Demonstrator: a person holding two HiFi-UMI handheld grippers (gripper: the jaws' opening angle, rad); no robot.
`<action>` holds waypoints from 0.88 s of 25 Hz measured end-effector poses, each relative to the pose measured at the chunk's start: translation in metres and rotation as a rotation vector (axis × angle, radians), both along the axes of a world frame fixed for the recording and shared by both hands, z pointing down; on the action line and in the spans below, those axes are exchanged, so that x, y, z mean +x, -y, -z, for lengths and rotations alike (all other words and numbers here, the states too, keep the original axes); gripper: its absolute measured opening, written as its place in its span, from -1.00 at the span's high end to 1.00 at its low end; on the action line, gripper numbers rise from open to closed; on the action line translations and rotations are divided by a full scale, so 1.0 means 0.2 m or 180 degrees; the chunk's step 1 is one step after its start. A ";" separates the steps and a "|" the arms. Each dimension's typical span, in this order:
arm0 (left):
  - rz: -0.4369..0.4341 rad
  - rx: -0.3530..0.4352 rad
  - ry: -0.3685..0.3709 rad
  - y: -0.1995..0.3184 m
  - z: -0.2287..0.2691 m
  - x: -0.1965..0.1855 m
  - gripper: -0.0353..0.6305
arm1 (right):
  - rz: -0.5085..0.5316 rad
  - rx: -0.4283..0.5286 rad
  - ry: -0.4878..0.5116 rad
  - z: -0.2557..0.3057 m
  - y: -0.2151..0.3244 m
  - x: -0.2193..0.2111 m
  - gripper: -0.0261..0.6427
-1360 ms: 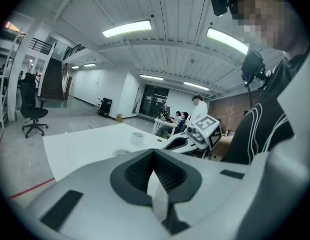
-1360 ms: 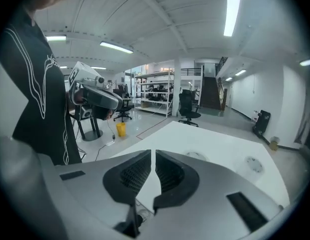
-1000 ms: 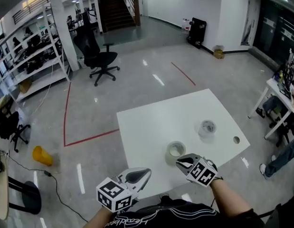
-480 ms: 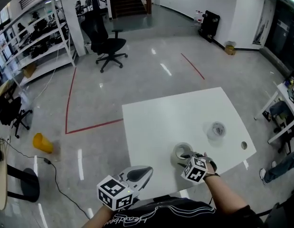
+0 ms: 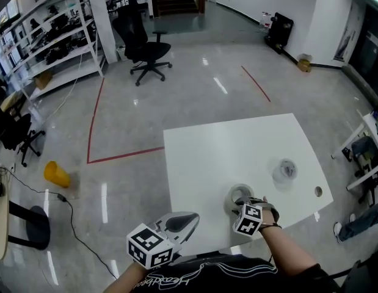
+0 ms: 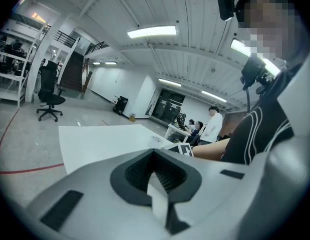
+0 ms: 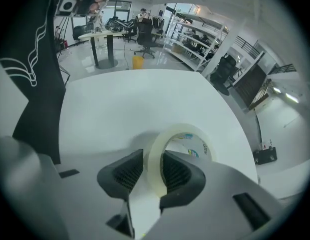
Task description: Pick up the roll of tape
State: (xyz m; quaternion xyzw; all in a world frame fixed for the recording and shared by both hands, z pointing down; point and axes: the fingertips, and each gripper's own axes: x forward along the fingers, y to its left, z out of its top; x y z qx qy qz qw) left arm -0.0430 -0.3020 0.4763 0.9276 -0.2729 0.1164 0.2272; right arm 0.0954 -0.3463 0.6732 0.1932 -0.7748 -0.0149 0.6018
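Observation:
The roll of tape [image 5: 239, 193], a pale translucent ring, lies flat near the front edge of the white table [image 5: 207, 157]. My right gripper [image 5: 243, 202] points steeply down onto it. In the right gripper view the roll's near wall [image 7: 156, 156] stands between the two dark pads of that gripper [image 7: 153, 160], one pad outside the ring and one inside it. The jaws are closing, and a gap still shows at the outer pad. My left gripper [image 5: 190, 217] hangs off the table's front left corner, shut and empty; the left gripper view shows this gripper [image 6: 155, 156] with nothing in it.
A second, clearer roll [image 5: 285, 170] lies further right on the table, near a round cable hole [image 5: 318, 191]. On the floor beyond are a black office chair [image 5: 149, 47], shelving [image 5: 48, 47] and a yellow object [image 5: 56, 174]. People sit at desks to the right.
My right gripper has dropped from just in front of the roll down onto it, tilted downward, and its jaws have gone from shut to open around the roll's wall. The left gripper barely shifted.

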 end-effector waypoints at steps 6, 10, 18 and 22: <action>0.0008 -0.0019 0.0025 -0.02 -0.02 -0.02 0.88 | -0.0067 -0.0084 0.0015 -0.01 0.02 0.00 0.61; 0.0006 -0.0012 0.0021 -0.02 -0.01 -0.02 0.88 | -0.0227 -0.0016 0.0155 0.01 0.03 -0.01 0.61; -0.0035 0.0046 0.0044 -0.02 0.00 -0.03 0.88 | -0.0788 -0.0013 0.0823 0.12 0.05 -0.01 0.62; -0.0047 0.0104 0.0030 -0.01 0.03 -0.03 0.88 | -0.1106 -0.0069 0.1632 0.33 0.03 -0.06 0.62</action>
